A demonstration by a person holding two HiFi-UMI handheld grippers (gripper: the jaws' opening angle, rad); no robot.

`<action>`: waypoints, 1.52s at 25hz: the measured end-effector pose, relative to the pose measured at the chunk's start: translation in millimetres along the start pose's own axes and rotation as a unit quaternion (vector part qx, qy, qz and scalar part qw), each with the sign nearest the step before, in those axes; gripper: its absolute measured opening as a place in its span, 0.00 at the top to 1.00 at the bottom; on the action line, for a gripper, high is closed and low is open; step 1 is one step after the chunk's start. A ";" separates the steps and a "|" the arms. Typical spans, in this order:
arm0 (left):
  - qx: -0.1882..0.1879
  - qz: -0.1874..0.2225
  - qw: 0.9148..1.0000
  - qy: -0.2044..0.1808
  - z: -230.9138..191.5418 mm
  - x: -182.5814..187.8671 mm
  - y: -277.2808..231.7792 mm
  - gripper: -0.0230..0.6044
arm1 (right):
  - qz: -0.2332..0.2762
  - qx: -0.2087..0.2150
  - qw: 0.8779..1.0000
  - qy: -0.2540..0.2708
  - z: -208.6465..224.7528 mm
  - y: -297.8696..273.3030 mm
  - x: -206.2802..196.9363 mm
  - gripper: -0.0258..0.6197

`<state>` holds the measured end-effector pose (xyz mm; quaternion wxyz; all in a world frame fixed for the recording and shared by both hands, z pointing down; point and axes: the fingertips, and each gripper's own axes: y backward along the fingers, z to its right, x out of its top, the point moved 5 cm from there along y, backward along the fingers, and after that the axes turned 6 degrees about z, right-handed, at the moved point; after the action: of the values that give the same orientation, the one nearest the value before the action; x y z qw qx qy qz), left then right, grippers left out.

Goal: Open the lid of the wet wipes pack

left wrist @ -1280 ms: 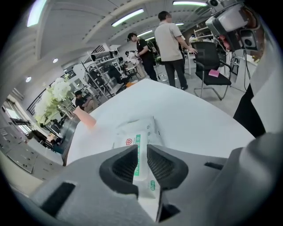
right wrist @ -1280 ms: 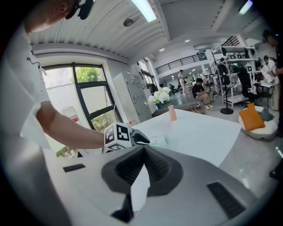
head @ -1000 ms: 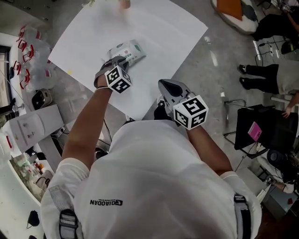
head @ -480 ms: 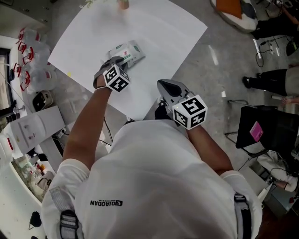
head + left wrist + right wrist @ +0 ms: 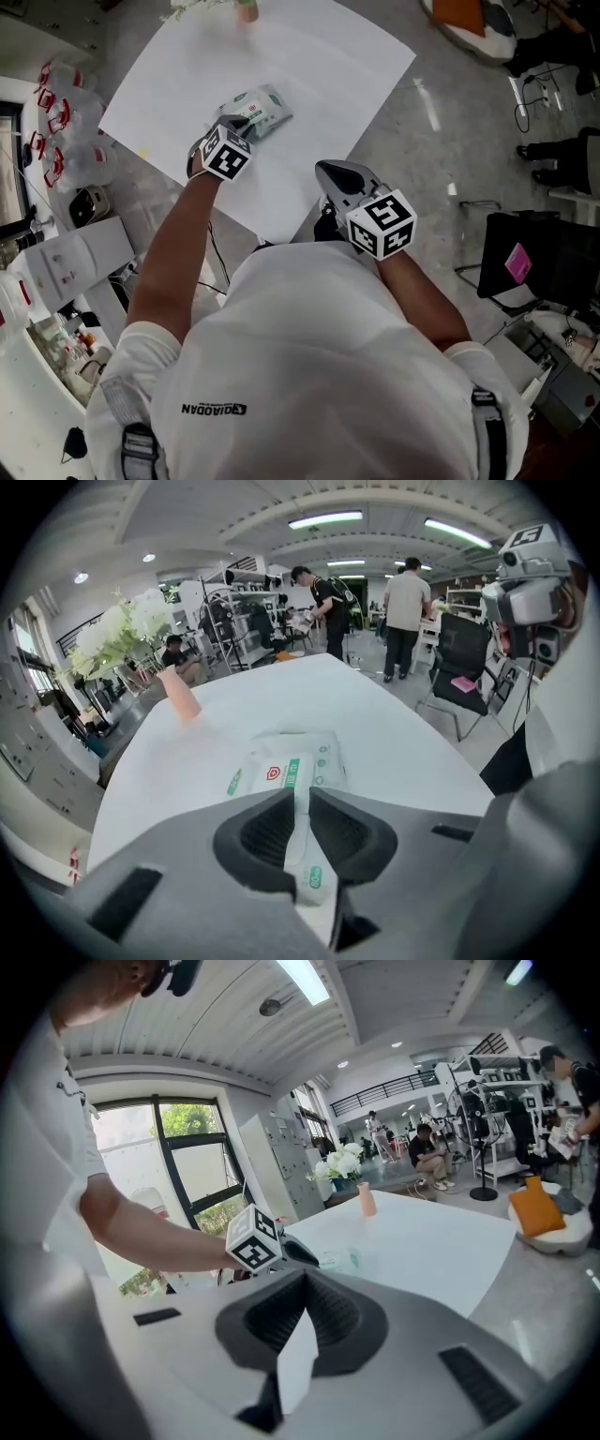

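Observation:
The wet wipes pack [image 5: 258,105], white with green print, lies flat on the white table [image 5: 319,56]. In the left gripper view the pack [image 5: 286,761] runs away from me, and its near end sits pinched between the dark pads. My left gripper [image 5: 234,126] [image 5: 302,797] is shut on that near end. My right gripper [image 5: 324,170] [image 5: 302,1309] hangs off the table's near edge, well right of the pack and apart from it, jaws together. A thin white sliver shows between its pads; I cannot tell what it is.
A pink cup [image 5: 247,9] [image 5: 178,694] and white flowers [image 5: 122,621] stand at the table's far end. A black office chair [image 5: 525,258] is on the floor to the right. Cluttered shelves [image 5: 56,262] line the left. People stand in the background.
My left gripper has edged slightly forward and left along the pack's near end. The pack and the right gripper have stayed put.

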<state>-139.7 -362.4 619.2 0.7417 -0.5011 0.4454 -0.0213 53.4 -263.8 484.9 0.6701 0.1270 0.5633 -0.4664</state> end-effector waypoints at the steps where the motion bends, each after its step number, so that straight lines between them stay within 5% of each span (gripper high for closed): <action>1: -0.004 0.002 1.000 0.006 -0.2 1.2 1.8 0.88 | 0.000 0.000 1.000 0.000 -0.9 0.6 0.6 0.95; 12: -0.027 0.025 0.998 0.046 -12.0 13.2 18.4 0.91 | -0.001 0.004 1.000 0.004 -3.8 0.6 2.2 0.95; 23: 0.055 0.034 0.998 -0.007 -51.3 23.1 22.4 0.93 | -0.001 0.005 1.000 0.005 -4.0 0.5 2.5 0.95; 38: 0.091 -0.005 0.996 0.026 -99.9 7.4 -12.7 0.88 | -0.009 -0.015 1.000 -0.005 10.4 7.2 -1.7 0.95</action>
<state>-198.1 -444.6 614.1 0.7723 -0.4330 0.4583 -0.0781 65.7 -266.4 487.2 0.6708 0.1098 0.5674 -0.4647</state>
